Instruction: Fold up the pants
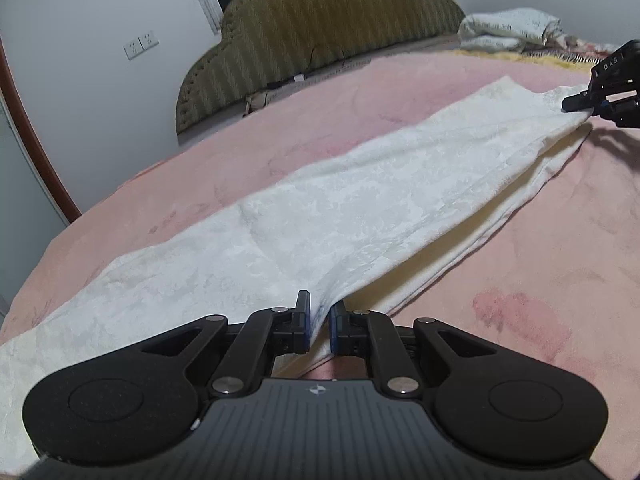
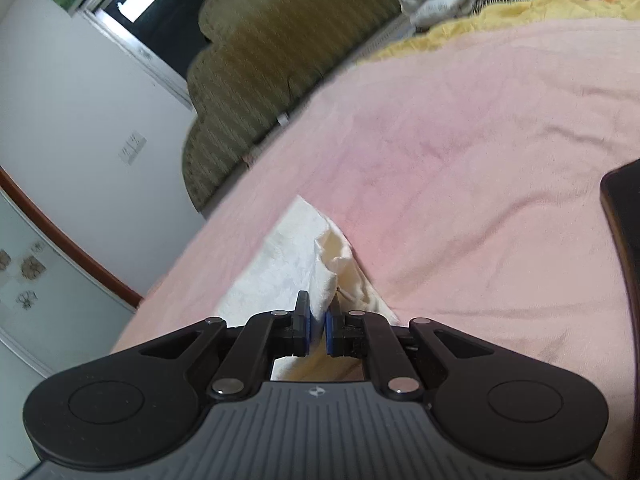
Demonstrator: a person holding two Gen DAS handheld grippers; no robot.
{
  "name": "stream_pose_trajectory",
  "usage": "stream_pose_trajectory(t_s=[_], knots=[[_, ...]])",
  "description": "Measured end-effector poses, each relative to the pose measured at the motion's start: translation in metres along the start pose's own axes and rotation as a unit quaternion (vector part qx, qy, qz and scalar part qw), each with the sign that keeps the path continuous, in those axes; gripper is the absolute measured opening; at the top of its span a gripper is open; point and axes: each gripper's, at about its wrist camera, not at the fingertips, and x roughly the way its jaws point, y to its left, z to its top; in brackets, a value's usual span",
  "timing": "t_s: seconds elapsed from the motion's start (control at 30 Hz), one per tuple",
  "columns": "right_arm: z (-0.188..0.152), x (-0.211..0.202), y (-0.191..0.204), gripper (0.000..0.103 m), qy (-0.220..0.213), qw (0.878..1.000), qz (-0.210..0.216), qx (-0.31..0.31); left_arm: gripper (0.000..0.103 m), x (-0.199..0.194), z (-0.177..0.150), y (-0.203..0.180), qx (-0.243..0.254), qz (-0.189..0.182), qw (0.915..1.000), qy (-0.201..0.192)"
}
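Note:
White patterned pants [image 1: 320, 216] lie stretched in a long band across the pink bed cover [image 1: 500, 264]. My left gripper [image 1: 320, 320] is shut on the near edge of the pants. My right gripper [image 1: 576, 104] shows at the far right of the left wrist view, shut on the far end of the pants. In the right wrist view my right gripper [image 2: 319, 326] pinches a bunched white end of the pants [image 2: 296, 256], lifted slightly off the bed cover [image 2: 460, 160].
An olive padded headboard [image 1: 320, 28] stands at the back. Folded white bedding [image 1: 508, 28] and a yellow blanket [image 2: 540, 12] lie at the far right. A dark object [image 2: 624, 216] is at the right edge. A white wall with sockets [image 1: 140, 44] is left.

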Motion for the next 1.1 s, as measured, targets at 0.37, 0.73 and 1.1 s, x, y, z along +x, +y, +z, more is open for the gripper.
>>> stream_pose_trajectory(t_s=[0.37, 0.73, 1.1], knots=[[0.003, -0.029, 0.033, 0.017, -0.090, 0.990, -0.096, -0.055, 0.036, -0.019, 0.008, 0.010, -0.009, -0.053, 0.9985, 0.002], [0.021, 0.081, 0.084, 0.017, 0.020, 0.989, -0.044, -0.138, 0.060, -0.020, 0.034, 0.021, -0.048, -0.033, 0.9980, -0.025], [-0.002, 0.055, 0.079, 0.017, 0.009, 0.989, -0.044, -0.138, 0.060, 0.018, 0.020, 0.042, -0.102, 0.022, 0.9935, 0.045]])
